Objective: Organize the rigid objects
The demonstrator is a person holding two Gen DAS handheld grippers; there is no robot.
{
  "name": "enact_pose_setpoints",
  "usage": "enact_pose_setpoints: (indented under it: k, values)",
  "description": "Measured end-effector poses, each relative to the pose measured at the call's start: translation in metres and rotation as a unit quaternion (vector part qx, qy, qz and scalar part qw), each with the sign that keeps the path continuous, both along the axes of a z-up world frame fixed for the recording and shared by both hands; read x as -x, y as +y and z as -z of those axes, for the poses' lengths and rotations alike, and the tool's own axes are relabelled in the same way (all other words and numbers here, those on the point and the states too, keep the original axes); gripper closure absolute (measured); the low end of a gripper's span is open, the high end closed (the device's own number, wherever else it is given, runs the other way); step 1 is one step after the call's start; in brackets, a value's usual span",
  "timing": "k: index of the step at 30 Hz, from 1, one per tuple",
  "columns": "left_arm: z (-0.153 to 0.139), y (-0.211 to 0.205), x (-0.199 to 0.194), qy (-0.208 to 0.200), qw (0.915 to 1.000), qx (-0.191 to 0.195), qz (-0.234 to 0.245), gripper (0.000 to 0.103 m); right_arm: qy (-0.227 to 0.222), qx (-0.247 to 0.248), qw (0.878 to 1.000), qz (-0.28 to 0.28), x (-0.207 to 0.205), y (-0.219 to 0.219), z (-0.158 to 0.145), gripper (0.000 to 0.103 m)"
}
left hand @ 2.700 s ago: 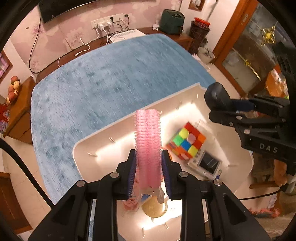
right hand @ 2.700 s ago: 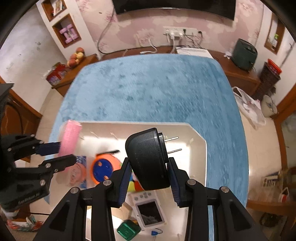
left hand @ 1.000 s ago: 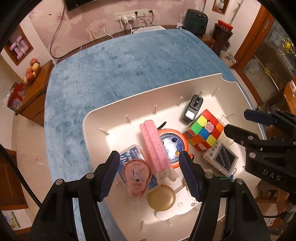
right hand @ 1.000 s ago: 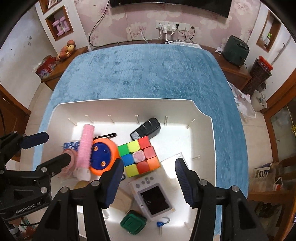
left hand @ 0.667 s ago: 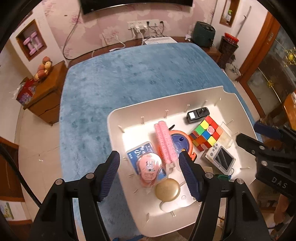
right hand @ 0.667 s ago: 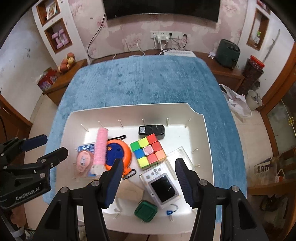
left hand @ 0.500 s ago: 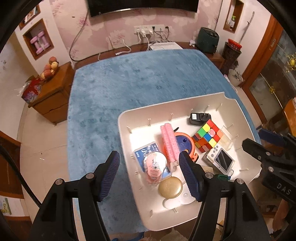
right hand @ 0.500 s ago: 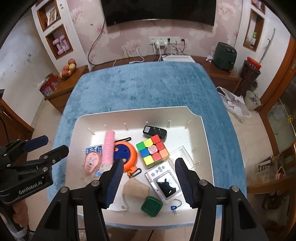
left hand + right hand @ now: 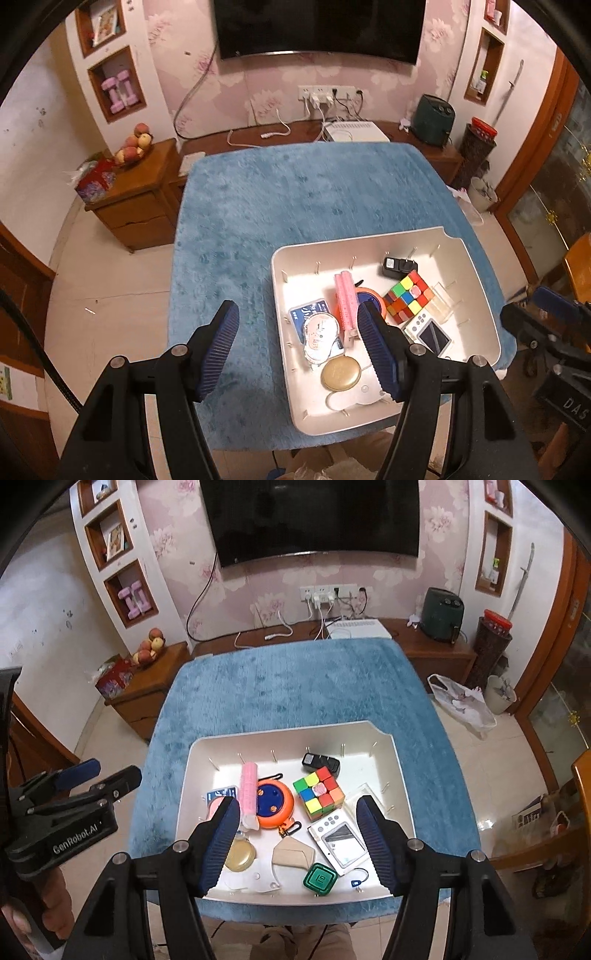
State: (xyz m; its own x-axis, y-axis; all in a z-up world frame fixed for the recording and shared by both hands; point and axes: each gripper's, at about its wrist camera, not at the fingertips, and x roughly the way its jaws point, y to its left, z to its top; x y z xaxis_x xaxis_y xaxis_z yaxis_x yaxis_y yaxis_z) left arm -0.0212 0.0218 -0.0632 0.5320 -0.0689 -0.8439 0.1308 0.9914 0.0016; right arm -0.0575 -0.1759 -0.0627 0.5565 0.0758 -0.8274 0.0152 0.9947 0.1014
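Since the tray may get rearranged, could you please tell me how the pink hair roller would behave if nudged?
The pink hair roller is a cylinder lying on its side, so it would probably roll. It looks hollow, likely light. Its bristly surface may snag neighbours.

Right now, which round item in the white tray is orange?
The orange reel, touching the pink roller beside the cube. The other round item, the gold tin, lies nearer the tray's front edge.

Read "GenRobot.AI" on the left claw (image 9: 107, 775) and "DAS" on the right claw (image 9: 543, 314).
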Motion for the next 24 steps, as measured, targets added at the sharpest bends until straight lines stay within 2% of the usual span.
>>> enact_pose_setpoints:
  k: [7, 11, 20, 24]
  values:
    - [-0.019, -0.002, 0.014, -0.022, 0.9996, 0.001, -0.018, 0.033, -0.024, 0.015, 1.000, -0.006, 0.008, -0.001, -0.021, 0.031]
    - [-0.025, -0.004, 0.017, -0.029, 0.9990, 0.002, -0.032, 0.033, -0.037, 0.024, 0.999, -0.002, 0.012, -0.005, -0.028, 0.024]
    - [-0.030, -0.007, 0.021, -0.046, 0.9974, 0.000, -0.055, 0.032, -0.038, 0.027, 0.999, -0.012, 0.003, -0.010, -0.032, 0.024]
    - [-0.031, -0.009, 0.022, -0.052, 0.9967, -0.002, -0.063, 0.028, -0.034, 0.030, 0.999, -0.014, -0.001, -0.011, -0.030, 0.024]
